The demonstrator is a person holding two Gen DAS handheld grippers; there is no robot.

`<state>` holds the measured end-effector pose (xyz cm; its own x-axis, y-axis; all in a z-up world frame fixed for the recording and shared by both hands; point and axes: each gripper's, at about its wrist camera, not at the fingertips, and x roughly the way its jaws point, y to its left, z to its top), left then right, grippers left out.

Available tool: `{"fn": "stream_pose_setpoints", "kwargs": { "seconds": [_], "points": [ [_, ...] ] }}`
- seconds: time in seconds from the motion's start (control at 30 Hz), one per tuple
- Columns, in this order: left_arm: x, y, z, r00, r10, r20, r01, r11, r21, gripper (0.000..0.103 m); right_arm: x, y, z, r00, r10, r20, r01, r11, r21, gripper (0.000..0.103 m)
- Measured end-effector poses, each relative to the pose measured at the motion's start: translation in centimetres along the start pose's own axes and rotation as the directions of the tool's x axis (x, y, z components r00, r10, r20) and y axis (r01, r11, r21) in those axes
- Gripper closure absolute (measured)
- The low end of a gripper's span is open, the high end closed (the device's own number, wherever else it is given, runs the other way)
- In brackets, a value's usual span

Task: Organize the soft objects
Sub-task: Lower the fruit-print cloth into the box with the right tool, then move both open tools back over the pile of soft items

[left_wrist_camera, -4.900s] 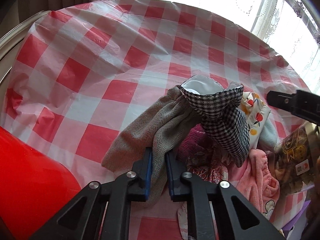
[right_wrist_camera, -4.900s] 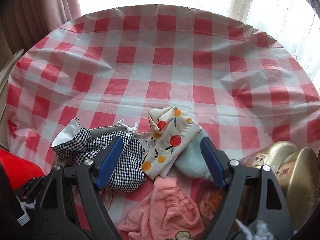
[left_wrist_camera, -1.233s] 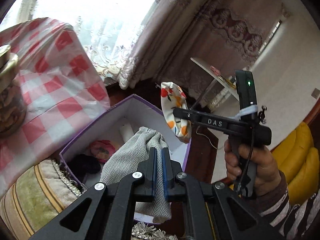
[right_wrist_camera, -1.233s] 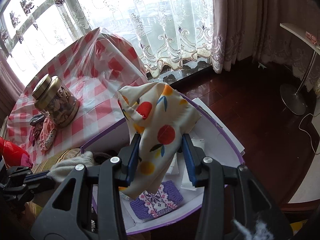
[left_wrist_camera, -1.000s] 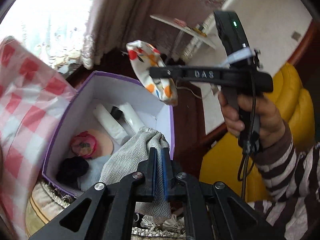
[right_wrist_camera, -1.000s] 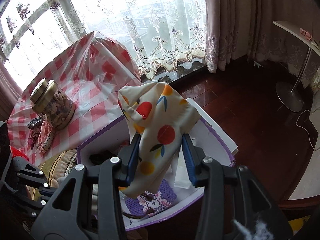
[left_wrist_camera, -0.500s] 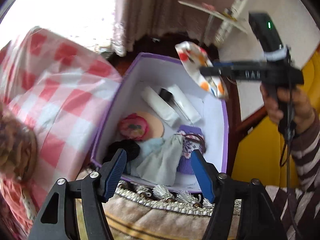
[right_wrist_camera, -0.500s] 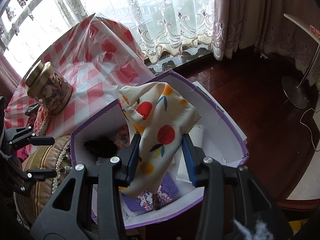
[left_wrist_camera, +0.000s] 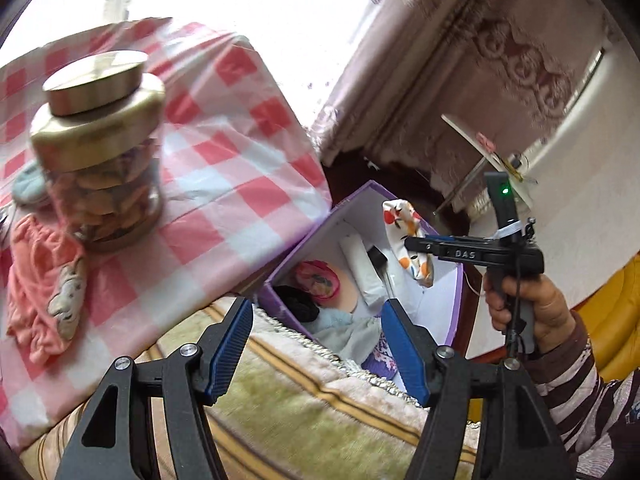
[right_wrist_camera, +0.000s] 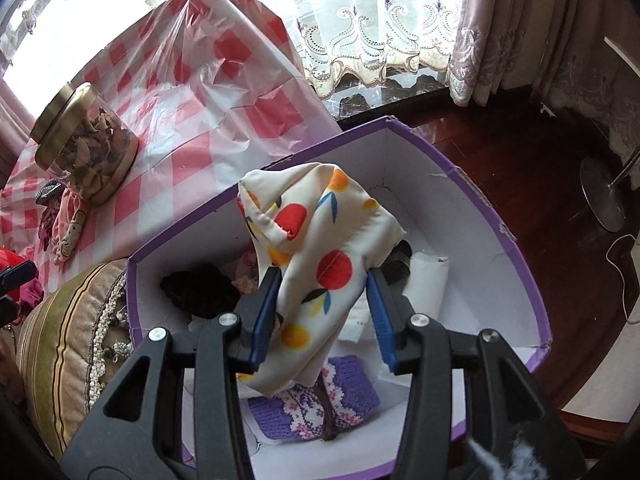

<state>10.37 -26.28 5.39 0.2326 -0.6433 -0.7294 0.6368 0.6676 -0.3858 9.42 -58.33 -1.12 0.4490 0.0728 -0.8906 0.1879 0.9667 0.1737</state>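
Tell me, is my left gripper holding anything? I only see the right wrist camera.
Observer: No. The left gripper is open and empty, pointing at the cushion and the box.
Operator: Who holds my right gripper?
Observer: A hand in a striped sleeve grips its handle. The jaws are opening, with the pouch between them, over the box.
Operator: What's behind that hand?
Observer: Something yellow and padded, maybe a sofa.
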Motion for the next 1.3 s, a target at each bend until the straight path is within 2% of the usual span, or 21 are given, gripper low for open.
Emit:
{"fn": "stream_pose_setpoints", "kwargs": {
  "seconds": [0.07, 0.13, 0.23, 0.37, 0.53, 0.67, 0.77, 0.93, 1.13, 1.3],
  "points": [
    [-0.8, 0.8, -0.4, 1.000, 0.012, 0.022, -0.012, 1.000, -0.027, 0.035, 1.6, 0.9, 0.6, 0.999, 0.022, -0.024, -0.022, 0.999, -0.028, 0.043],
    [-1.3, 1.6, -0.8, 0.999, 0.026, 0.034, -0.024, 0.998, -0.051, 0.035, 2.9, 1.2, 0.7, 0.998, 0.005, -0.056, -0.007, 1.000, -0.027, 0.038],
    [-2.1, 2.4, -1.7, 0.998, 0.056, 0.042, -0.053, 0.996, -0.068, 0.035, 3.1, 1.4, 0.3, 0.998, 0.013, -0.060, -0.013, 1.000, -0.013, 0.037],
    [-4.0, 3.1, -2.8, 0.989, 0.097, 0.109, -0.090, 0.994, -0.068, 0.035, 1.0, 2.1, 0.0, 1.000, 0.012, -0.019, -0.013, 0.999, -0.030, 0.037],
    [-6.4, 3.5, -3.9, 0.962, 0.208, 0.176, -0.196, 0.977, -0.083, 0.035, -2.6, 4.4, 0.2, 0.996, 0.072, 0.047, -0.068, 0.995, -0.077, 0.037],
    [-8.3, 5.1, -5.1, 0.952, 0.237, 0.193, -0.211, 0.967, -0.144, 0.035, -4.9, 7.8, 0.5, 0.990, 0.114, 0.085, -0.101, 0.984, -0.144, 0.037],
    [-9.9, 6.6, -6.3, 0.933, 0.292, 0.209, -0.253, 0.948, -0.195, 0.035, -5.7, 11.1, 0.6, 0.983, 0.158, 0.093, -0.136, 0.967, -0.214, 0.037],
    [-12.7, 9.8, -7.4, 0.893, 0.376, 0.248, -0.298, 0.906, -0.302, 0.035, -6.4, 16.8, 0.3, 0.967, 0.242, 0.079, -0.201, 0.917, -0.345, 0.037],
    [-15.6, 13.3, -8.2, 0.856, 0.429, 0.288, -0.285, 0.856, -0.430, 0.036, -5.4, 23.3, -0.5, 0.962, 0.271, 0.019, -0.231, 0.853, -0.469, 0.037],
    [-17.2, 16.3, -8.0, 0.829, 0.475, 0.294, -0.270, 0.802, -0.533, 0.036, -4.7, 27.9, -1.0, 0.953, 0.301, -0.025, -0.266, 0.795, -0.545, 0.037]
  ]
}}
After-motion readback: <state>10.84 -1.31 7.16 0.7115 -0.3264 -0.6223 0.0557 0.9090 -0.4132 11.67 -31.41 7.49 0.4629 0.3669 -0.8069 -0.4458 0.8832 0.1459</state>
